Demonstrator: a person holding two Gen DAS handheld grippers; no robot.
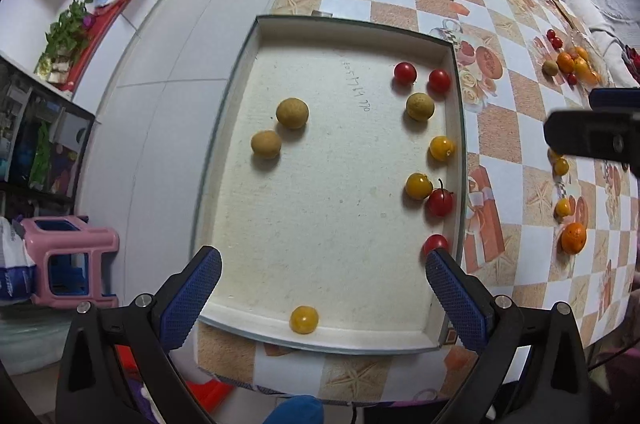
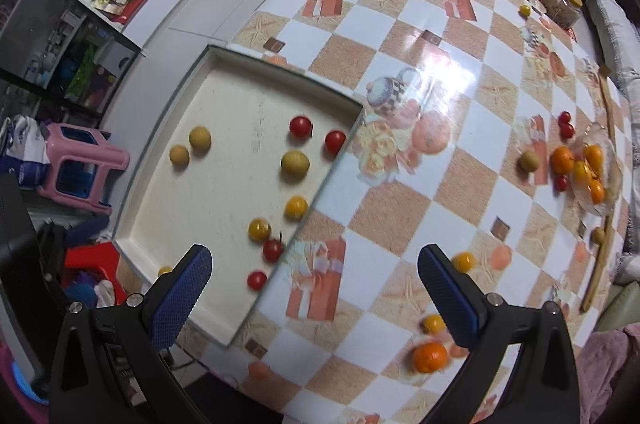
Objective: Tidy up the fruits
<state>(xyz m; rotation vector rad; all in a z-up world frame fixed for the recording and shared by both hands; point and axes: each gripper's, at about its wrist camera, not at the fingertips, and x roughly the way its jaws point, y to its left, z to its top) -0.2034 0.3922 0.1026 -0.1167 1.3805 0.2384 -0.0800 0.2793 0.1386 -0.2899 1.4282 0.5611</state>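
Left wrist: left gripper (image 1: pixel 323 276) gaping, empty; tray (image 1: pixel 256 56) holds eleven small fruits, mostly at 3 o'clock.
Right wrist: right gripper (image 2: pixel 315 272) wide, empty; mandarin (image 2: pixel 429 357) at 5 o'clock (others loose) remains.

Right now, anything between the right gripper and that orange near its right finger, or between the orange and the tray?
Nothing visible. The right gripper hangs open above the orange; bare tablecloth runs to the tray, whose low wall must be cleared.
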